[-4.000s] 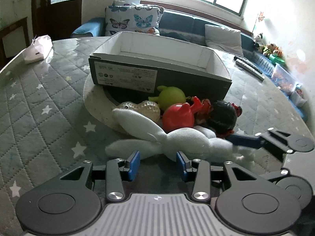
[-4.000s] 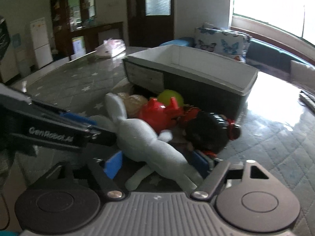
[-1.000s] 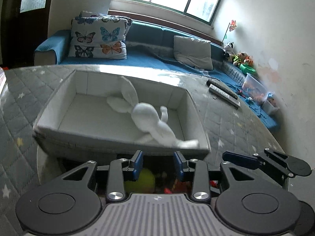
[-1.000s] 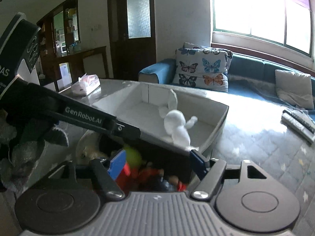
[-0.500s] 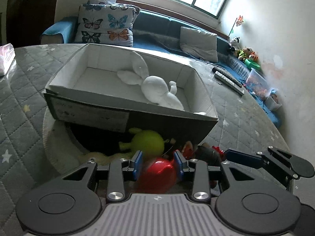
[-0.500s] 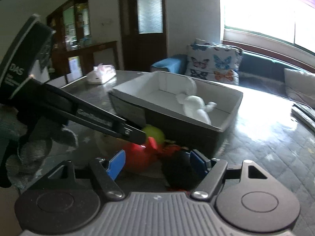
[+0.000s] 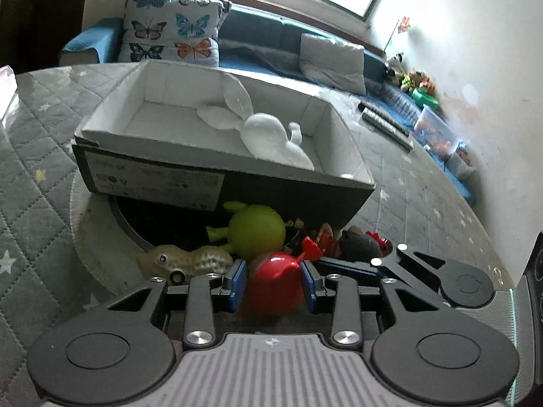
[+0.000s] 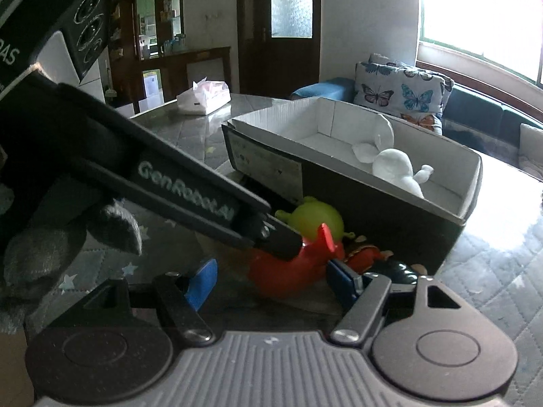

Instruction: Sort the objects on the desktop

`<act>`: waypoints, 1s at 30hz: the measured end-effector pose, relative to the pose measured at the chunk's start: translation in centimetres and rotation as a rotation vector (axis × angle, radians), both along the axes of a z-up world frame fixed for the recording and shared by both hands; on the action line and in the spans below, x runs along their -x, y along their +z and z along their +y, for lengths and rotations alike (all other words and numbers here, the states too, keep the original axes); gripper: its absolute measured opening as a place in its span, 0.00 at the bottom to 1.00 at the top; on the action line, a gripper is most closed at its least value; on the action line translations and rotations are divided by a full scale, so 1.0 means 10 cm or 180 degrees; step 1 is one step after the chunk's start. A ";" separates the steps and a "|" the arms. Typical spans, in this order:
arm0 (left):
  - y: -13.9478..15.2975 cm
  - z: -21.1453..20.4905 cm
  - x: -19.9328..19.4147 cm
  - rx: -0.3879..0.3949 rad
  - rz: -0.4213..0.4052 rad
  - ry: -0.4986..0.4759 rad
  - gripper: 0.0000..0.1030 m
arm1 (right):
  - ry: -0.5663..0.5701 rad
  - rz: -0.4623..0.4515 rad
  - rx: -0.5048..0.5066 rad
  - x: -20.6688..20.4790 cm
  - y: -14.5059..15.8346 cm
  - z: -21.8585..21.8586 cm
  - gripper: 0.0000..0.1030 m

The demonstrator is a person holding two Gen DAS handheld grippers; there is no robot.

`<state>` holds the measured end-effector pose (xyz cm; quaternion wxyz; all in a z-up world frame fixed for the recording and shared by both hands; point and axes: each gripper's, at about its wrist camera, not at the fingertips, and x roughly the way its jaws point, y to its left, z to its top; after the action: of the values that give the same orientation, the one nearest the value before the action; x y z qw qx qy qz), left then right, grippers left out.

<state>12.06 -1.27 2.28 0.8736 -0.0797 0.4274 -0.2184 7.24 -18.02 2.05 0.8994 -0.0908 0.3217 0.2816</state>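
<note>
Opening around the red toy [image 7: 275, 279], my left gripper [image 7: 273, 281] straddles it below the box [image 7: 217, 183]; my right gripper [image 8: 271, 279] stands spread; the white rabbit [image 7: 268, 134] lies inside the box

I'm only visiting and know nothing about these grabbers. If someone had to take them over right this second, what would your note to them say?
Left gripper: jaws opening, either side of the red toy; not gripping it yet, as far as I can tell.
Right gripper: open, holding nothing, right beside the left one, at the same red toy.
Done: white plush rabbit lies in the cardboard box.
Left on the table in front of the box: red toy, green round toy, peanut-shaped toy, black and red toy.
Next, probably: close on the red toy and carry it to the box.
</note>
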 end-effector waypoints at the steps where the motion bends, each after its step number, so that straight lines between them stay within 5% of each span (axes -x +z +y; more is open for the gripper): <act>1: -0.01 -0.01 -0.01 0.0004 0.0011 -0.0008 0.39 | -0.0005 0.0005 0.0004 -0.01 -0.01 0.01 0.70; 16: -0.09 0.02 -0.10 0.0116 0.0147 -0.0074 0.43 | -0.0246 -0.0008 0.0114 -0.07 -0.08 0.07 0.48; 30: -0.15 0.08 -0.14 0.0242 0.0242 -0.0059 0.47 | -0.0305 0.0024 0.0049 -0.15 -0.08 0.08 0.48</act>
<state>13.47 -0.46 0.77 0.8511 -0.1171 0.4524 -0.2394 8.70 -17.22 1.23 0.9099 -0.0811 0.3312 0.2362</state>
